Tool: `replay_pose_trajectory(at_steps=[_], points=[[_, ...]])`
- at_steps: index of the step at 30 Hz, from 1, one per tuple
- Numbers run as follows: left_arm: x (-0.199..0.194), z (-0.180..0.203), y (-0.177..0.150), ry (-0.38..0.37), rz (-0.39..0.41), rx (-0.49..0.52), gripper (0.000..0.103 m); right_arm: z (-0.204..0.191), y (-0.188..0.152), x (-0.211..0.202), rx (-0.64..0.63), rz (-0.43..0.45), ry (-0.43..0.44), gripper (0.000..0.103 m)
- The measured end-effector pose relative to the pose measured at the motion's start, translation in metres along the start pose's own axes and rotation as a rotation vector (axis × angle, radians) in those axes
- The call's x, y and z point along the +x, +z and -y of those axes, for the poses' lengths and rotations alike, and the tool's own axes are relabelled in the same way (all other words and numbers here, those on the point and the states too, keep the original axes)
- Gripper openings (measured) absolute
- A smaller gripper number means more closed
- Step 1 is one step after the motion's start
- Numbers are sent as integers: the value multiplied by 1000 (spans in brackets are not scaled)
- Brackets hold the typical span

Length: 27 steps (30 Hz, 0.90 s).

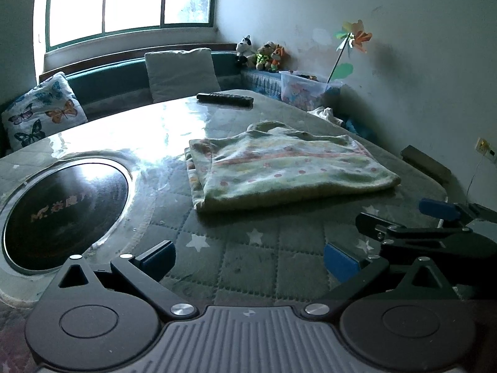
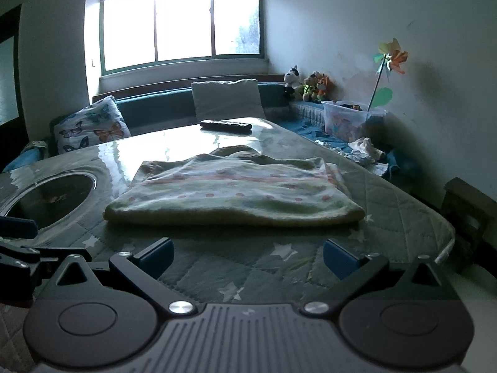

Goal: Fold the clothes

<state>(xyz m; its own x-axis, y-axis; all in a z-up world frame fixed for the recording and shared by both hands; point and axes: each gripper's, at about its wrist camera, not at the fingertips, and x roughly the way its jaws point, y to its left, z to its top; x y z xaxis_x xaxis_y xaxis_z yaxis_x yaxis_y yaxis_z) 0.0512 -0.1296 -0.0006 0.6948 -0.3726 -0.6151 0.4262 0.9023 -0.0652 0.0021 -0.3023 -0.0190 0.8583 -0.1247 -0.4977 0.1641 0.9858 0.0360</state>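
Garment [image 2: 233, 195] lies flat on the quilted bench [image 2: 388, 205], folded into a compact rectangle with one sleeve edge showing at its left side in the left wrist view; pale fabric with dots and stripes; collar end points toward the window. Left claw [image 1: 248, 261] is released, its blue pads spread wide and empty, low over the star-patterned cover near the garment's front edge; right claw [image 2: 247, 258] is likewise released and empty, centred before the same front edge, touching nothing. Round dark inset [image 1: 62, 214] sits in the bench to the left, just beside the garment; remote control [image 2: 225, 125] rests well apart at the far edge.

Judged risks: the front hem is thick and rounded, so a pinch may catch only the top layer and peel the fold open; the glossy surface beyond the cover could let the bundle slide under a push; uneven lifting by the two claws would skew the fold; drift leftward would put cloth over the inset.
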Motion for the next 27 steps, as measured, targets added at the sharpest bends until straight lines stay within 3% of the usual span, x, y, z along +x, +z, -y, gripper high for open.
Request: replay_pose_trajectory(at_steps=[27], points=[[30,-4,13,6,-50,-1,103,3,13,27,9,-8,5,103]])
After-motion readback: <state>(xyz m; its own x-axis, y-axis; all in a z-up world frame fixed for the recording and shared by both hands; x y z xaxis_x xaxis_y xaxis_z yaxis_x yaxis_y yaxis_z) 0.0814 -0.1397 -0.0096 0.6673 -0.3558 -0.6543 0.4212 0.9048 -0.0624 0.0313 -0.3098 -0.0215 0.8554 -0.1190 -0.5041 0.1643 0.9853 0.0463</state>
